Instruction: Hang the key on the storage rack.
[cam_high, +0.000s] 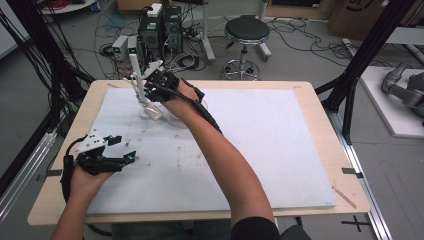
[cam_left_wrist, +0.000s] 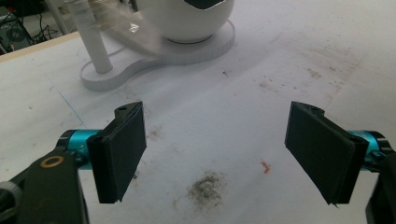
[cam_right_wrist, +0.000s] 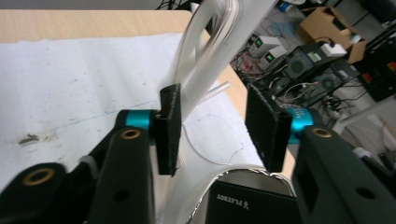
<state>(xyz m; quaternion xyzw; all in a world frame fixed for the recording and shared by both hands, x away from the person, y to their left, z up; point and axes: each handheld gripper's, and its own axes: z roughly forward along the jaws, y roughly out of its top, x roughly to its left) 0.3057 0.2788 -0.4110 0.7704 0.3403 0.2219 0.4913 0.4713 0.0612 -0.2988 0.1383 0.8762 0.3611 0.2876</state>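
1. Right gripper (cam_right_wrist: 212, 126): jaws partly apart, straddling a clear tube (cam_right_wrist: 205, 70). The tube touches the left pad; the right pad stands clear of it, so no grip yet.
2. Tube's long axis runs steeply up and away between the jaws, tilted. A thinner clear rod juts out beside it toward the right pad.
3. Below the jaws sits the rim of a round vessel with a dark label inside; contents unclear.
4. Left gripper (cam_left_wrist: 224, 154): jaws wide, nothing between them, hovering over the stained white mat (cam_left_wrist: 280, 70).
5. From the left gripper, a white stand (cam_left_wrist: 154, 56) lies ahead: flat base, an upright post (cam_left_wrist: 95, 44) at left, a white bowl (cam_left_wrist: 191, 21) at right.
6. High view: right gripper (cam_high: 150, 87) at the far left of the mat, at the stand (cam_high: 150, 107); left gripper (cam_high: 117, 150) near left, well apart from it.
7. Judgement: the right hand is much nearer; the next move likely turns on shutting across the tilted tube, square to its axis.
8. Risk: a slick tube could slip or tip the stand.
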